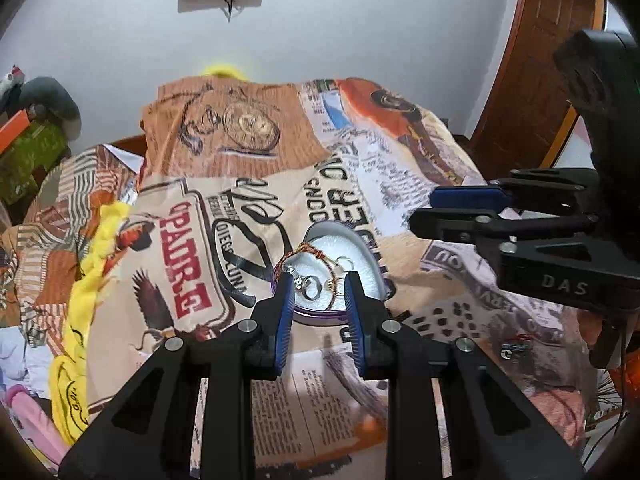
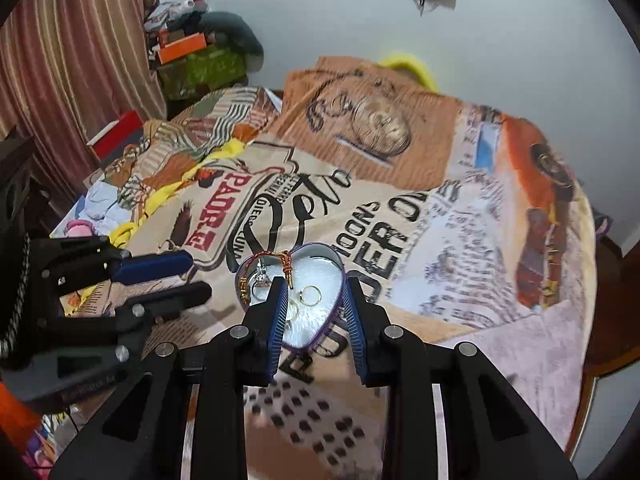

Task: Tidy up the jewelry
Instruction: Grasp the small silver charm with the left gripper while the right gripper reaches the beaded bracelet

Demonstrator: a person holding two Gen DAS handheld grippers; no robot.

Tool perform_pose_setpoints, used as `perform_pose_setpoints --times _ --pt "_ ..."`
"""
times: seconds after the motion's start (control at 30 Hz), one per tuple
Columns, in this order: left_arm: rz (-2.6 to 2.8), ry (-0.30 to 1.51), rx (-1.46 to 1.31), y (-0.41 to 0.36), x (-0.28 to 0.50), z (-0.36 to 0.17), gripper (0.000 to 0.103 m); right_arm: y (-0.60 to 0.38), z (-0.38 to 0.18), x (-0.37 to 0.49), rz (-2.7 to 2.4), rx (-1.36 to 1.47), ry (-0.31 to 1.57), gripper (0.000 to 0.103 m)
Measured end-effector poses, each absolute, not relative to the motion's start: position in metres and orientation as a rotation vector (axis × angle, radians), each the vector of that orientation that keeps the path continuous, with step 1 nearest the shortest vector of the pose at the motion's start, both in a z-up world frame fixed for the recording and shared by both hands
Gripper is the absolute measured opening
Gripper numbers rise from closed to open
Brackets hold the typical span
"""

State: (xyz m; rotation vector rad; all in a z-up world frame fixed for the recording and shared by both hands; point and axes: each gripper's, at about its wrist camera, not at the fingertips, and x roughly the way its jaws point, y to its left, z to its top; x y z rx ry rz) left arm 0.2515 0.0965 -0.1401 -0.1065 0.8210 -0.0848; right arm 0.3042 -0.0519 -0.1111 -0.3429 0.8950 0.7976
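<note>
Both grippers, left (image 1: 320, 300) and right (image 2: 316, 312), fill the lower frames, jaws slightly apart and gripping nothing. Behind them the blanket (image 1: 440, 184) spreads wide. At centre sits the heart tin (image 2: 320, 252) holding rings (image 2: 310, 295) and a thread bracelet (image 2: 276, 258). Loading looks nearly done; next, fetch a stray trinket (image 1: 516, 350) at lower right.

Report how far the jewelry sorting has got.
Done: rings and a red-gold thread bracelet lie in the heart-shaped box. In hand: nothing; the left gripper and right gripper hang over the box with nothing between their fingers. Left: one small piece lies on the printed cloth; no lid in view.
</note>
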Motion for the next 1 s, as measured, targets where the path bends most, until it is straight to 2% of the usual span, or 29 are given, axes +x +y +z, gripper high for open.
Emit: perform_pose_setpoints --times 0.13,0.47,0.6,1.0 --pt "-0.091 0.786 -0.094 0.087 0.235 -0.121 0.026 -0.072 -0.094 0.288 0.786 -0.325 0.858 0.026" --pt "-0.130 0.731 -0.064 0.058 0.195 -0.096 0.041 -0.130 -0.076 0.248 0.728 -0.300 0.798 0.027" --pt "-0.160 0.755 -0.064 0.044 0.189 -0.104 0.042 -0.151 -0.083 0.241 0.696 -0.282 0.814 0.033" --pt "-0.309 0.908 -0.062 -0.020 0.202 -0.156 0.042 -0.196 -0.130 0.229 0.648 -0.244 0.939 0.033"
